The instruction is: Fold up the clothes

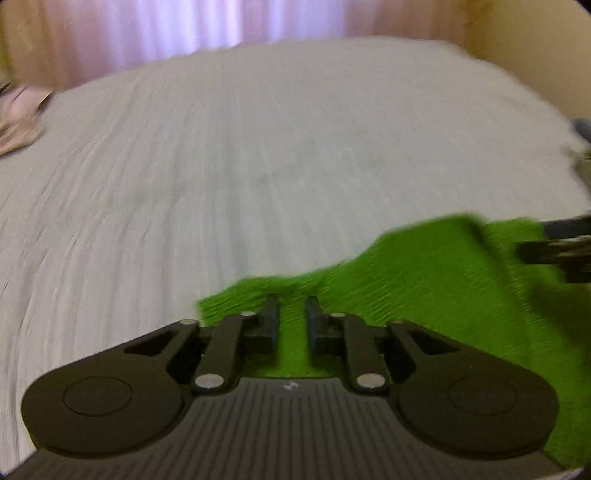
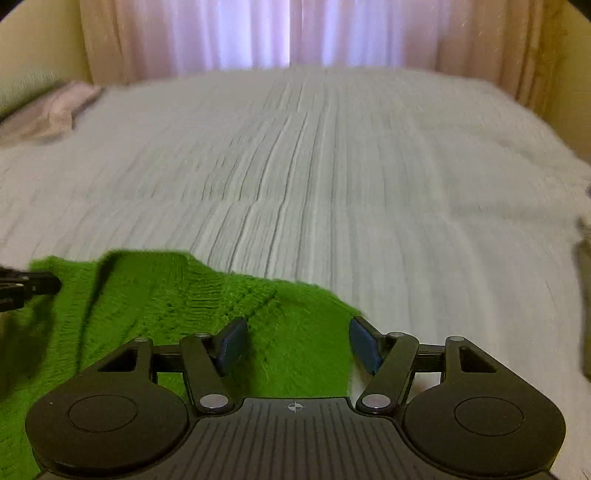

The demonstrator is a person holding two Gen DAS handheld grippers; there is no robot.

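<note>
One bright green knitted garment point(image 2: 207, 306), ribbed like a sweater, lies across the near part of the bed, its far edge rumpled and rising into a ridge between the two tools. The left gripper point(image 1: 292, 321) sits at the garment's left end with its jaws drawn close together, a narrow strip of green showing in the gap; whether they actually pinch the knit cannot be told, since the fabric may simply lie beneath them and the picture is blurred. The right gripper point(image 2: 297, 343) sits at the garment's right end with its jaws spread wide, the blue pads point(image 2: 232, 345) hovering over the knit and nothing caught between them, the right pad just at the cloth's edge. Each tool appears as a dark shape at the side of the other's view, so they flank the garment from opposite ends, which suits taking two corners at once to lift or lay over a fold. Judging by the uneven edge, the fold looks barely begun. Beyond the garment stretches the pale crinkled bedspread point(image 2: 332, 166), bare through its middle, which gives room to spread the cloth flat. A pinkish pillow point(image 2: 62, 107) lies at the far left, and sheer curtains point(image 2: 288, 33) hang behind the bed.
</note>
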